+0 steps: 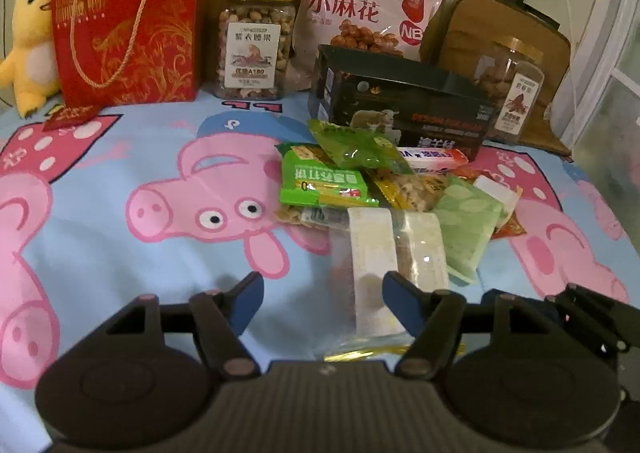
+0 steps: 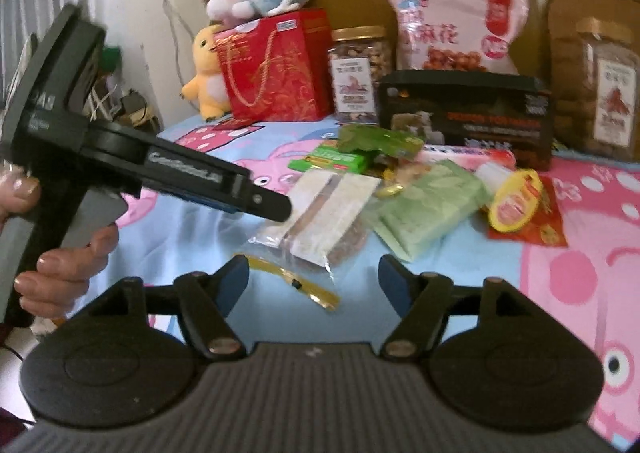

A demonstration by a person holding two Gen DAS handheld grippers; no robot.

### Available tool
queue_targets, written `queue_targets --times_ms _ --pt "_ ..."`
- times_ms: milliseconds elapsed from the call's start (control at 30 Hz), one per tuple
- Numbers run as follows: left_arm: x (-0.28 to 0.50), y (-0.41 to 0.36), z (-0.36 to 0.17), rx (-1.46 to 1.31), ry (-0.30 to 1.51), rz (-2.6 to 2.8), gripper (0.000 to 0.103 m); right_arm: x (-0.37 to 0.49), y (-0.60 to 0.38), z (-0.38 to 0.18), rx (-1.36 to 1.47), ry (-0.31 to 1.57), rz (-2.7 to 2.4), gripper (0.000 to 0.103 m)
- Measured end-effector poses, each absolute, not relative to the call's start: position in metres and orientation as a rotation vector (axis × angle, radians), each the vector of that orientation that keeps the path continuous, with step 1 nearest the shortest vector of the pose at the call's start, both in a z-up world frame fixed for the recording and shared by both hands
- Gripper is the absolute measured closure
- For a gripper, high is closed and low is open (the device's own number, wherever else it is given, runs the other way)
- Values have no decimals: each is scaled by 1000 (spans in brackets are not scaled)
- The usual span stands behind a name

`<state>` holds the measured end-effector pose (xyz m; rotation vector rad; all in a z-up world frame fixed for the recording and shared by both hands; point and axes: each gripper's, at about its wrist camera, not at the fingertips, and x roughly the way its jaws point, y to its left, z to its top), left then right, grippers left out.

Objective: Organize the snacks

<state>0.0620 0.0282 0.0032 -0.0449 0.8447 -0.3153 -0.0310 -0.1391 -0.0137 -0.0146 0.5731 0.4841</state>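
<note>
A clear packet (image 1: 396, 249) of white and brown cakes lies on the pig-print sheet (image 1: 120, 253), at the near edge of a pile of snack packets. My left gripper (image 1: 324, 297) is open; its right finger (image 1: 402, 305) overlaps the packet's near end and nothing is pressed between the pads. In the right wrist view the left gripper (image 2: 280, 209) hangs tip-down just left of the same packet (image 2: 332, 205). My right gripper (image 2: 314, 277) is open over the packet's gold seal strip (image 2: 312, 291) and holds nothing.
The pile holds a green cracker packet (image 1: 324, 181), a pale green packet (image 1: 468, 229) and a yellow-lidded tub (image 2: 516, 201). Behind stand a black box (image 1: 400, 105), two nut jars (image 1: 256, 41), a pink bag (image 1: 368, 1), a red gift bag (image 1: 128, 29) and a yellow plush (image 1: 28, 37).
</note>
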Motion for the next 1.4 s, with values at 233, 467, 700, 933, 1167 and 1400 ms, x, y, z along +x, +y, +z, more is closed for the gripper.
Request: queue_targets --times_ms 233,467,700,933,1167,1400 --pt "61 27 3 -34 847 -314 36 -25 -123 -20 -91 562 488 28" --pt "64 23 0 -79 866 -385 54 -13 -114 -26 -123 597 482 28" --pt "45 23 16 -45 761 -415 78 -8 -113 -22 -80 585 493 61" --pt "40 12 78 -5 594 -457 80 -24 -127 19 -4 411 480 61" --pt "127 -37 112 26 543 -438 78 48 -156 55 0 329 401 61" --pt "175 -30 89 -38 581 -297 73 112 -183 54 40 366 196 58"
